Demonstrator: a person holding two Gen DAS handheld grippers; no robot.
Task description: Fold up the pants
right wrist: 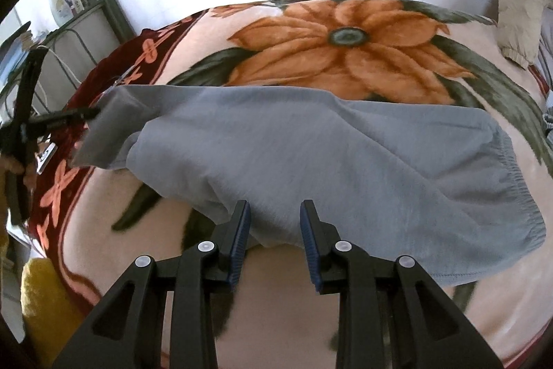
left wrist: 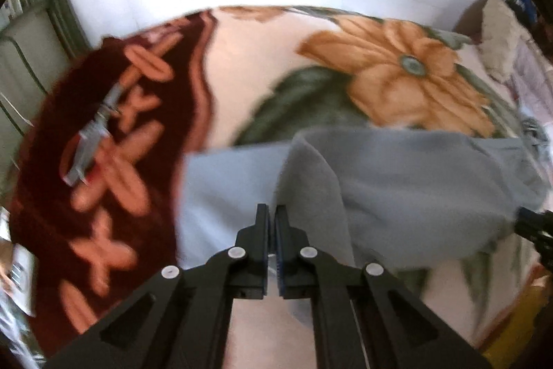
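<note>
Left gripper (left wrist: 272, 213) clamps the leg end of the light grey fleece pants (right wrist: 311, 154); my right gripper (right wrist: 274, 213) hangs wide open at the near edge. Mid-fold, I judge: next, pinch that edge and carry both ends over to the elastic waistband (right wrist: 518, 185).

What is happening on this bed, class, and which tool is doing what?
A person with a gripper in each hand is folding grey pants on a flowered blanket. The left gripper has its jaws shut on the leg end of the pants, which it holds lifted above the blanket. The right gripper has its jaws open at the near edge of the pants, gripping nothing. The waistband lies flat to the right.
</note>
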